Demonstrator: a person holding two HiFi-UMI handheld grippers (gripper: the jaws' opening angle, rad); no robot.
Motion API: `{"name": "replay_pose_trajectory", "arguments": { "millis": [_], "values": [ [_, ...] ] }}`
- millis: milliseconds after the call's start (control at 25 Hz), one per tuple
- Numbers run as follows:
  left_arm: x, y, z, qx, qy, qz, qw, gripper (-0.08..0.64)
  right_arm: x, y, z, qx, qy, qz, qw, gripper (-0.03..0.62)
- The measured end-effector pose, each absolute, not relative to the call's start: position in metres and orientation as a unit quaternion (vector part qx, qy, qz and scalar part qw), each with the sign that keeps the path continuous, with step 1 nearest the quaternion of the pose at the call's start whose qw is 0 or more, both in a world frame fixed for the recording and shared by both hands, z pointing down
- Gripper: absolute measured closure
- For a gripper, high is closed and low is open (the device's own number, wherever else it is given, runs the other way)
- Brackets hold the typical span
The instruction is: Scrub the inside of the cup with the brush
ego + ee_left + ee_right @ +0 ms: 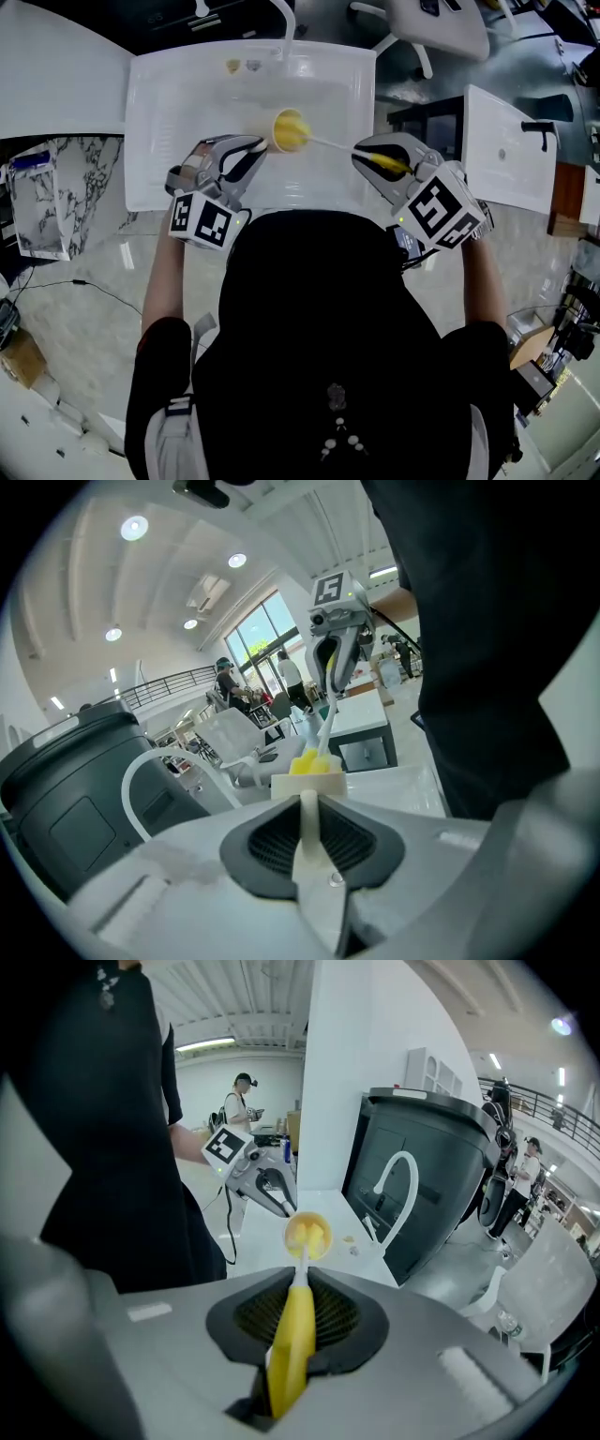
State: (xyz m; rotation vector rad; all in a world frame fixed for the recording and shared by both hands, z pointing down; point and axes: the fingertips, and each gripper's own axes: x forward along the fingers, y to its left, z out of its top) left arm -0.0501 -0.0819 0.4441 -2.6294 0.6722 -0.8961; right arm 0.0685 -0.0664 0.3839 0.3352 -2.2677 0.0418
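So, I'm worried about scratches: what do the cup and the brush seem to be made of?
The cup has a thin, matte cream wall, probably plastic or paper; the look leaves it open. The brush has a smooth, glossy yellow handle, likely plastic, and a thin white neck. Its head inside the cup looks like soft, lumpy yellow sponge, not bristles.

Faucet (290, 28) cut off at top
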Motion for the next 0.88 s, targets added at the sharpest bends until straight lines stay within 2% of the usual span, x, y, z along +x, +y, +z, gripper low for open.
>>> {"name": "replay_pose_trajectory", "arguments": {
  "millis": [600,880],
  "values": [
    [-0.035,-0.065,0.456,-0.918,0.186,-0.323,0.138,0.506,0.067,-0.05,0.404,0.089,-0.89,0.043,0.445,0.551],
    [-0.025,-0.056,0.47,-0.91,0.15,-0.347,0.169,0.506,0.065,-0.045,0.403,0.086,-0.892,0.048,0.441,0.551]
  ]
}}
